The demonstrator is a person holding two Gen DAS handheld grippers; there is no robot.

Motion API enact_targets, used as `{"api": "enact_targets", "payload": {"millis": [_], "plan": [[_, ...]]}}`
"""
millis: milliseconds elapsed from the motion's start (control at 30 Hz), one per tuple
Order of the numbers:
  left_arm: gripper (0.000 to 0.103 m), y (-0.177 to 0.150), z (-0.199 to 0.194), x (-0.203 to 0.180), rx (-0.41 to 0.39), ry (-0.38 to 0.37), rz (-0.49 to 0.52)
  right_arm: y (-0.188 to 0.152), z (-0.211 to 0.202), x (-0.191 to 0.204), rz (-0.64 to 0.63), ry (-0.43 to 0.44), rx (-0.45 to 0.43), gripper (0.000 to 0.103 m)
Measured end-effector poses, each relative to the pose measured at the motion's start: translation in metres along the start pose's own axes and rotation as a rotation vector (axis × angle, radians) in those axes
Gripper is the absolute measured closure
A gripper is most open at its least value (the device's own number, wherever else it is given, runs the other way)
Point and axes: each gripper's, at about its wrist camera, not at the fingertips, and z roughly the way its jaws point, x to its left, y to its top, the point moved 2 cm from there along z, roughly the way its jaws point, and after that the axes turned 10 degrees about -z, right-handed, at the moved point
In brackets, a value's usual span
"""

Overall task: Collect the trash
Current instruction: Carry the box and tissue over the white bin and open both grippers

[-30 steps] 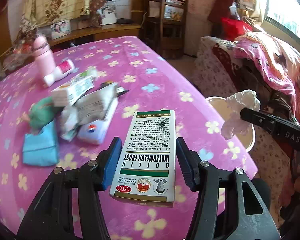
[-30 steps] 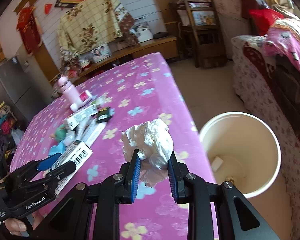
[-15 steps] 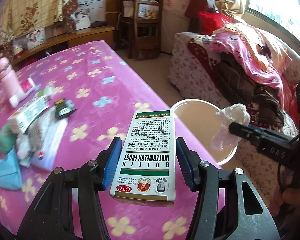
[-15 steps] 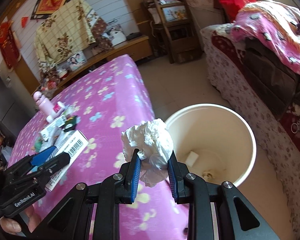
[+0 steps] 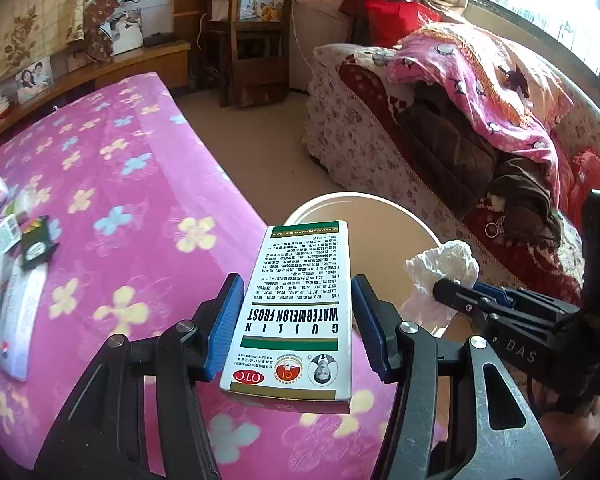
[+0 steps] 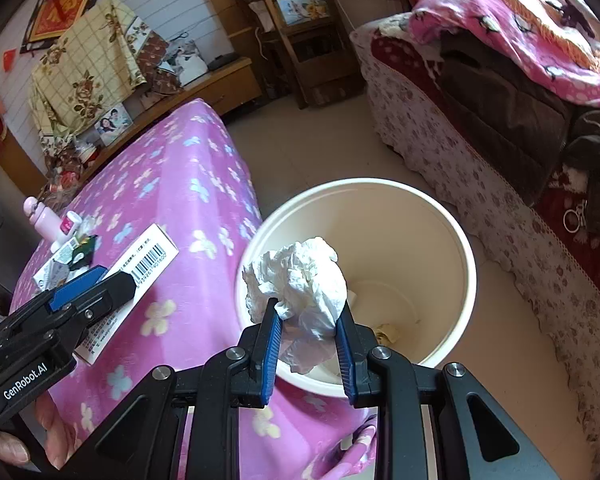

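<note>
Pink tablecloth (image 5: pixel 132 184); L fingers (image 5: pixel 224 320) clamp box (image 5: pixel 296 304), lengthwise toward bin (image 6: pixel 456 240); R fingers (image 6: pixel 272 336) pinch tissue (image 6: pixel 300 284).

Home living room: sofa (image 5: pixel 380 128), family photo (image 5: pixel 34 80)

Left tool (image 5: pixel 296 320) and right tool (image 6: pixel 308 336) clamped, angled downward.

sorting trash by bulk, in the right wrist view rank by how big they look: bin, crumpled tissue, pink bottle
1. bin
2. crumpled tissue, though nearness to the camera inflates it
3. pink bottle, far off, so true size is unsure
</note>
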Motion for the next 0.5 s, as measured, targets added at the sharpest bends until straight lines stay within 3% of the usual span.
{"api": "enact_targets", "payload": {"millis": [500], "plan": [[0.050, 0.002, 0.036, -0.019, 0.042, -0.012, 0.010, -0.008, 0.024, -0.029, 0.040, -0.046, 0.047, 0.078]]}}
